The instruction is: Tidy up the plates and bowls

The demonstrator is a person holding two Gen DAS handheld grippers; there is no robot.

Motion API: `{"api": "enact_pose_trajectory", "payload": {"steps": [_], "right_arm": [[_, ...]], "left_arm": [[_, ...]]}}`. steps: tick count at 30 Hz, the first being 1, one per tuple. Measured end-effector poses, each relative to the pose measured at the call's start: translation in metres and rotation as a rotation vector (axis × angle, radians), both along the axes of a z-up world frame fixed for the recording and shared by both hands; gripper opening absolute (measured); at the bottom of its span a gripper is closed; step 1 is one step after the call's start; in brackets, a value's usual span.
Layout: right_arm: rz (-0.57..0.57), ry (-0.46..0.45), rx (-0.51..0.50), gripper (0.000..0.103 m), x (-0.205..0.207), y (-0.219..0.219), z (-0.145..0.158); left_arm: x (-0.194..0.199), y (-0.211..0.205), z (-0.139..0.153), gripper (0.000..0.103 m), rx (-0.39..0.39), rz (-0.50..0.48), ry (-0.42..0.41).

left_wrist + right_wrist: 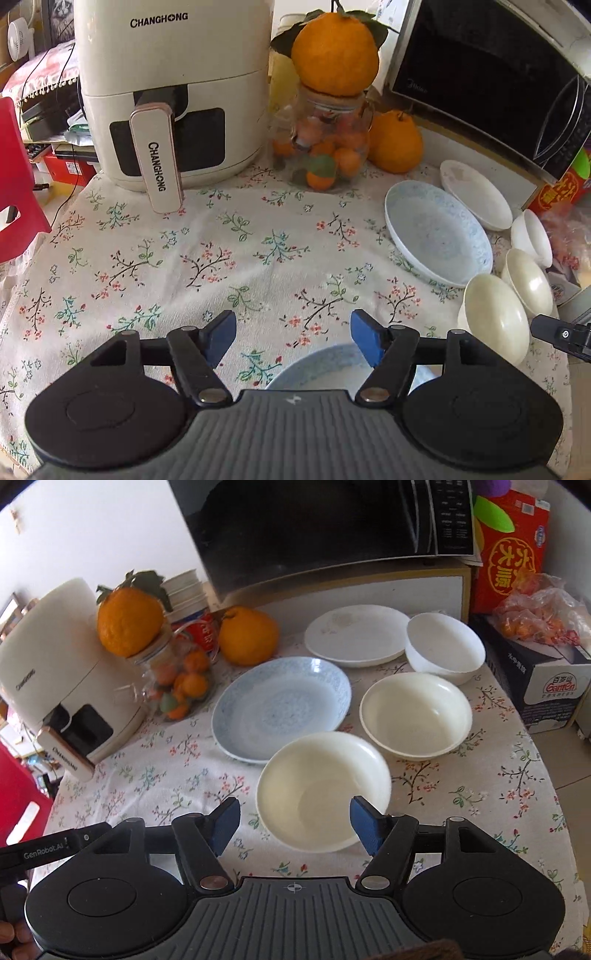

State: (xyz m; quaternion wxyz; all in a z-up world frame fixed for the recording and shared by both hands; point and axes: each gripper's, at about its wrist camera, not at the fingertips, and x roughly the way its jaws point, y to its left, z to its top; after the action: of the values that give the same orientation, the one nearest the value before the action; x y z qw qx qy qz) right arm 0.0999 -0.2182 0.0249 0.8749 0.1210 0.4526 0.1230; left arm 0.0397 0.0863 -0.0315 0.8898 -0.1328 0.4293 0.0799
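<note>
Right wrist view: right gripper (294, 825) jaws apart, empty, above cream bowl (323, 788) near blue plate (280, 707); left gripper (293, 341) jaws apart, empty

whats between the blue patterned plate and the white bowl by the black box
The cream bowl sits between the blue patterned plate and the white bowl, seen in the right wrist view.
</note>
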Motion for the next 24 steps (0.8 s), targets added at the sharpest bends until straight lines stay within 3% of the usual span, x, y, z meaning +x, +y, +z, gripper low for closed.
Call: {"api": "enact_pose_trajectory", "payload": {"steps": [7,17,24], "right_arm": [[-0.113,0.059,0.096,0.069,0.032,-0.028,-0.003],[-0.089,0.105,0.268,0.069,0.083,-0.025,-0.011],[-0.028,0.081,0.216,0.05,0.116,-0.01,-0.019]], "left_arm": [[0.042,-0.023,0.004,0.073,-0.051,-0.016,0.0],[0.092,-0.036,-0.002,0.071,-0.119,-0.001,-0.007],[0.126,-0.03,-0.02,0.066,-0.172,0.053,0.016]]}}
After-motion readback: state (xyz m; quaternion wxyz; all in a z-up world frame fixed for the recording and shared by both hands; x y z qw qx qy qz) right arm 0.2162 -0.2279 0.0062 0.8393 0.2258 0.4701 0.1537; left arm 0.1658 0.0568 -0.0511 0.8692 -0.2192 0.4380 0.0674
